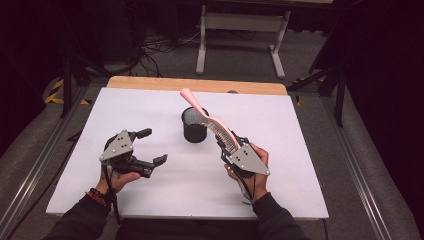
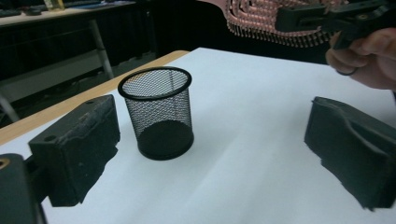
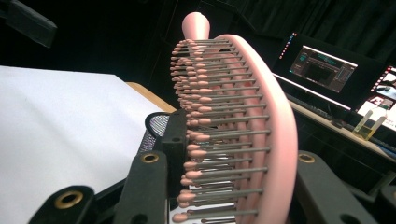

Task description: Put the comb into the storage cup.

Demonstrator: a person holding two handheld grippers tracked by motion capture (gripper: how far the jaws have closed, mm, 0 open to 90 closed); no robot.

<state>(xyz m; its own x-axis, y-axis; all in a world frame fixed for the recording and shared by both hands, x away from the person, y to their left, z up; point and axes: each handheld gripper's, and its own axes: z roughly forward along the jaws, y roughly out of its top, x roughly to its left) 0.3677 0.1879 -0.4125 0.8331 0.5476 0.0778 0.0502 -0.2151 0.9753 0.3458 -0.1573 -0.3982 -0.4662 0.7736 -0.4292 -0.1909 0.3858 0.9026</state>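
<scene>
High view: the right gripper (image 1: 229, 146) pinched the bristled head of a pink hairbrush (image 1: 210, 120), whose handle slanted up and away over a black mesh cup (image 1: 194, 126) standing upright near the middle of the white table (image 1: 150, 107). The left gripper (image 1: 150, 146) hovered left of the cup, its jaws spread wide with nothing between them. In the right gripper view, the jaws clamped the brush (image 3: 261, 140) from both sides, bristles facing left.

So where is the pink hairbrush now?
In the high view, the pink hairbrush is held in the right tongs, handle slanting up over the black mesh cup at mid-table.
</scene>
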